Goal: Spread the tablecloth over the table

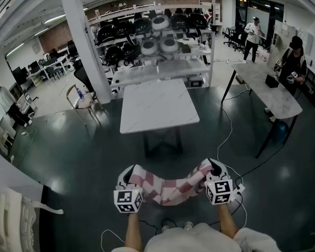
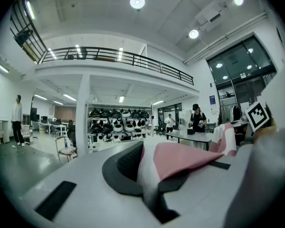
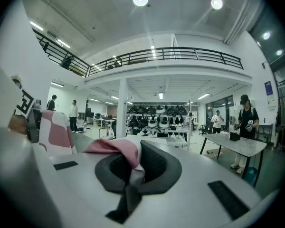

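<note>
A pink and white checked tablecloth (image 1: 170, 187) hangs bunched between my two grippers, low in the head view. My left gripper (image 1: 129, 178) is shut on its left corner (image 2: 180, 158). My right gripper (image 1: 212, 169) is shut on its right corner (image 3: 115, 148). Both point level toward the white marble-topped table (image 1: 157, 105), which stands bare a short way ahead. The cloth sags in the middle and does not touch the table. In the left gripper view the far end of the cloth (image 2: 226, 137) shows at right near the other gripper's marker cube (image 2: 257, 115).
A second long table (image 1: 268, 85) stands at right with a person (image 1: 293, 62) beside it. Shelves of helmets (image 1: 157, 35) lie behind the target table, a chair (image 1: 81, 100) at left. A cable (image 1: 228, 135) runs across the dark floor. Other people stand farther off.
</note>
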A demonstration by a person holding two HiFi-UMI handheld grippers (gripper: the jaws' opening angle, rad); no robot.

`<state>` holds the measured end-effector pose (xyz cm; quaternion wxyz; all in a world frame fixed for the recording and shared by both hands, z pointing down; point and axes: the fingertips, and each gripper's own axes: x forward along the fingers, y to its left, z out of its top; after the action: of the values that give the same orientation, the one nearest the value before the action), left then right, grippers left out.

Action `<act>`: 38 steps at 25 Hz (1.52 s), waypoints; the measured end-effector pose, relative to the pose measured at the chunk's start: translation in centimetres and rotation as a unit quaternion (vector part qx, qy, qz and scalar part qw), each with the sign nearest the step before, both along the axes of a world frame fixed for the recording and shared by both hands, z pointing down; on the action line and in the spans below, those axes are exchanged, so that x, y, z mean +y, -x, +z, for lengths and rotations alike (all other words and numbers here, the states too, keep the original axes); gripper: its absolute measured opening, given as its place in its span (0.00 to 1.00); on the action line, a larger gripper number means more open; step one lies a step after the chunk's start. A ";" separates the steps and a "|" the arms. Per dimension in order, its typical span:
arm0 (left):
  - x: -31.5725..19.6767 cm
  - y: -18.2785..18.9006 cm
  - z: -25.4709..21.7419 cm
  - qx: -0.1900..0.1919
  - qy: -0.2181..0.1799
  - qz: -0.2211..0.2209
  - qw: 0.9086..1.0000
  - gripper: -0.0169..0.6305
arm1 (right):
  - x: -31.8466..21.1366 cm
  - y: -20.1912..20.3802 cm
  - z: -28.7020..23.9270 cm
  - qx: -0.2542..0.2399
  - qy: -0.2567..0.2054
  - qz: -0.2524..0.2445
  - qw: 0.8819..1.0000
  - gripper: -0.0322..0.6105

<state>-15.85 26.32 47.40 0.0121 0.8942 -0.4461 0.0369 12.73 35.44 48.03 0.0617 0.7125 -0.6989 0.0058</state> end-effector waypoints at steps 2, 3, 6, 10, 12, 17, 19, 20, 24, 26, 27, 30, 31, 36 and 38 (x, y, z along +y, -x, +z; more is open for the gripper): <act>0.3 -0.3 -0.1 0.000 -0.001 0.000 1.000 0.07 | 0.3 -0.3 0.0 0.000 0.001 -0.001 1.000 0.07; 0.5 -0.5 -0.2 0.000 -0.001 0.000 1.000 0.07 | 0.4 -0.4 0.1 0.000 0.001 -0.001 1.000 0.07; 0.9 -1.1 -0.3 0.000 0.001 -0.003 1.000 0.07 | 0.7 -0.8 0.0 0.000 0.002 -0.006 1.000 0.07; 1.6 -2.4 -0.5 -0.002 0.001 -0.010 1.000 0.07 | 1.0 -1.7 0.0 -0.001 0.001 -0.016 1.000 0.07; 1.9 -2.9 -0.4 -0.003 0.002 -0.016 1.000 0.07 | 1.1 -2.0 0.1 0.000 0.001 -0.023 1.000 0.07; 2.5 -3.7 -0.5 -0.003 0.001 -0.028 1.000 0.07 | 1.0 -2.6 -0.2 0.002 -0.005 -0.043 0.999 0.07; 2.6 -4.1 -0.6 -0.003 -0.002 -0.031 1.000 0.07 | 0.9 -2.7 -0.4 0.004 -0.008 -0.050 0.999 0.07; 2.6 -4.3 -0.7 -0.002 -0.003 -0.031 1.000 0.07 | 0.8 -2.8 -0.5 0.005 -0.010 -0.054 0.998 0.07; 2.0 -5.4 -1.0 -0.003 -0.011 -0.030 0.999 0.07 | 0.1 -3.3 -0.9 0.008 -0.016 -0.060 0.998 0.07; 1.4 -5.8 -1.1 -0.002 -0.015 -0.028 1.000 0.07 | -0.6 -3.6 -0.8 0.009 -0.016 -0.060 0.998 0.07; 1.0 -6.0 -1.3 -0.001 -0.017 -0.026 0.999 0.07 | -1.0 -3.7 -0.8 0.011 -0.017 -0.060 0.998 0.07; -0.8 -6.4 -1.6 0.001 -0.024 -0.023 0.999 0.07 | -2.7 -4.1 -1.1 0.015 -0.021 -0.058 0.998 0.07; -1.5 -6.6 -1.6 0.002 -0.025 -0.022 0.999 0.07 | -3.3 -4.3 -1.1 0.015 -0.021 -0.056 0.998 0.07; -6.4 -7.4 -1.2 0.007 -0.029 -0.014 0.999 0.07 | -7.7 -4.7 -0.6 0.019 -0.020 -0.050 0.998 0.07; -9.0 -7.4 -1.0 0.010 -0.028 -0.012 0.999 0.07 | -10.0 -4.6 -0.6 0.022 -0.021 -0.047 0.998 0.07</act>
<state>-8.46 17.33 46.36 -0.0076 0.8889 -0.4578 0.0149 17.37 25.46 47.43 0.0623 0.6797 -0.7303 -0.0278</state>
